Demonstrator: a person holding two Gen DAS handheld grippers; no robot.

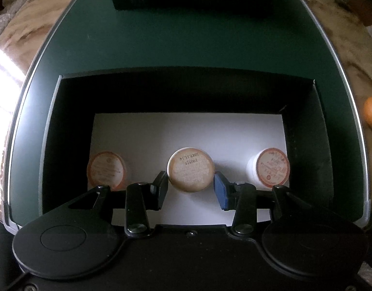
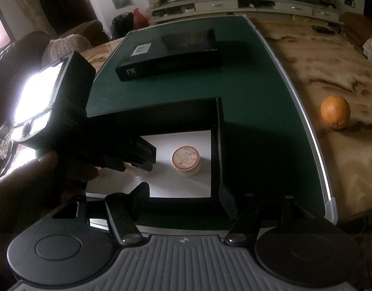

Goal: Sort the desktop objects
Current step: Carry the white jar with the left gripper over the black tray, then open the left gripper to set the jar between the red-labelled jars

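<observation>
An open black box [image 1: 186, 89] with a white floor stands on a dark green mat [image 1: 186, 43]. Inside it three small round jars with tan labelled lids sit in a row. My left gripper [image 1: 190, 180] points down into the box, shut on the middle jar [image 1: 190, 169]; another jar [image 1: 106, 171] stands to its left and one [image 1: 270, 167] to its right. In the right wrist view my right gripper [image 2: 184, 194] hangs open over the box's near right corner [image 2: 220, 189], with one jar [image 2: 187, 160] ahead of it. The left gripper's black housing [image 2: 65, 111] hides the other jars there.
A long flat black case [image 2: 169, 55] lies at the far end of the mat. An orange [image 2: 335, 112] rests on the marbled brown tabletop to the right of the mat. A person's hand [image 2: 28, 181] holds the left tool. Sofas and a sideboard stand beyond the table.
</observation>
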